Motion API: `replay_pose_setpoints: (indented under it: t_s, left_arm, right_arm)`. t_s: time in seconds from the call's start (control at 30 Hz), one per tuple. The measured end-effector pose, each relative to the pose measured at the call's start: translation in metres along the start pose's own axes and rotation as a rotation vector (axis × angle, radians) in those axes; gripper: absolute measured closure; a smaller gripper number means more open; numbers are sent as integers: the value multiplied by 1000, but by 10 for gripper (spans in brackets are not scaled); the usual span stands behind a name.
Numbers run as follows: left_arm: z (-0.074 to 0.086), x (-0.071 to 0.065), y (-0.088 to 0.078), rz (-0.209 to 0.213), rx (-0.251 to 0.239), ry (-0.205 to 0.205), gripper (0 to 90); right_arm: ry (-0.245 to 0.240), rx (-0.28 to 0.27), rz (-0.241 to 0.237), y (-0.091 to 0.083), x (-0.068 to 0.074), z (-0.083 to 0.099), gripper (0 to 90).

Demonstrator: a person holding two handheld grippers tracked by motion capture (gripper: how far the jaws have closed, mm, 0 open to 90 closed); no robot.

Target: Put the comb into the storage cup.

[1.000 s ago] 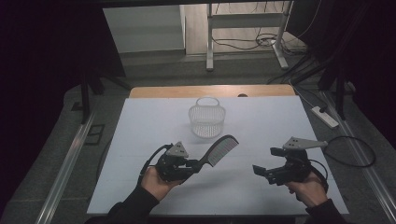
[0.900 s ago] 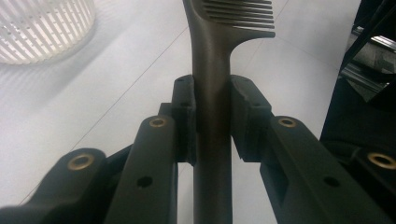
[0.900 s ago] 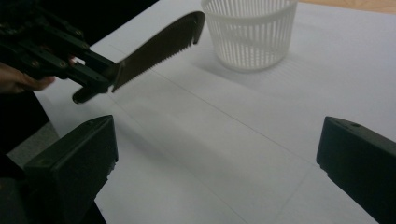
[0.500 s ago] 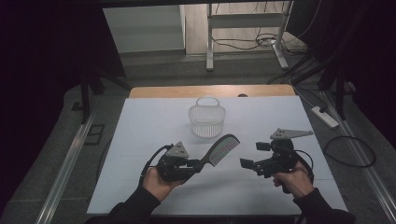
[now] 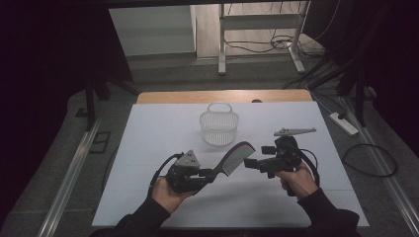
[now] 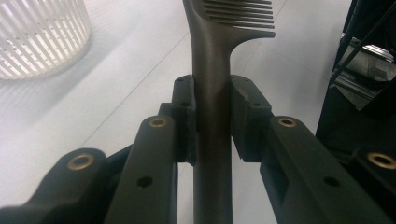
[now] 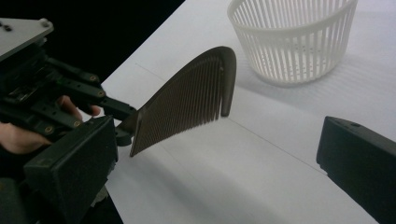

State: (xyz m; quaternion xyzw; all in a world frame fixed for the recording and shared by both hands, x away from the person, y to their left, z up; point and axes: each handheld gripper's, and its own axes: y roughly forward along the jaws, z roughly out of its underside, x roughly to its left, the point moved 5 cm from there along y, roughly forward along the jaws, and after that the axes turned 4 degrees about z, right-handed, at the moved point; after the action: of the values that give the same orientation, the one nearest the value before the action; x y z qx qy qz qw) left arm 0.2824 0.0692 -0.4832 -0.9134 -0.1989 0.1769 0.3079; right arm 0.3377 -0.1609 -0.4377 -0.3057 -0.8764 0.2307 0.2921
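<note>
**benchwatcher:** So what's the left gripper (image 5: pixel 210 174) doing here? Looks like it's got something.

**tabletop_tim:** Yep, it's clamped on the comb (image 5: pixel 236 159). In the left gripper view the two black pads sit tight against either side of the comb's dark handle (image 6: pixel 212 107), jaws nearly closed with just the handle's width between them. The handle runs straight out along the jaws, and the toothed head is out past the tips.

**benchwatcher:** Is the comb lying on the table?

**tabletop_tim:** Nope, it's lifted off the white table (image 5: pixel 163 133). From the high view it angles up and away from the left gripper, towards the right one. In the right gripper view the teeth hang downward with the curved spine on top.

**benchwatcher:** And the right gripper (image 5: pixel 252 163)?

**tabletop_tim:** Wide open, nothing in it. In its own view the two black jaws stand far apart with the comb (image 7: pixel 187 100) out ahead between them, closer to the jaw on that view's left. Pads aren't touching it. From above, its tips sit just beside the comb's head.

**benchwatcher:** That white thing further out?

**tabletop_tim:** A slatted white basket (image 5: pixel 219 126), upright on the table, beyond both grippers and well apart from the comb.
</note>
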Motion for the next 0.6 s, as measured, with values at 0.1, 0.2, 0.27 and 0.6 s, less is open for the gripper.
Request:
replay_pose_setpoints:
  t_s: [0.1,0.2,0.27,0.6]
  left_arm:
    - [0,-1,0,1,-3,0,724]
    - [0,-1,-1,1,-1,3,725]
    - [-1,-1,-1,-1,-1,6,724]
    - [-2,-3,-2,-1,-14,21,725]
  right_arm:
    - [16,4,-11,6,1,-4,0]
    - [30,6,-23,11,3,-8,0]
    - [39,4,-30,15,4,-11,0]
    - [103,-3,-78,26,3,-19,0]
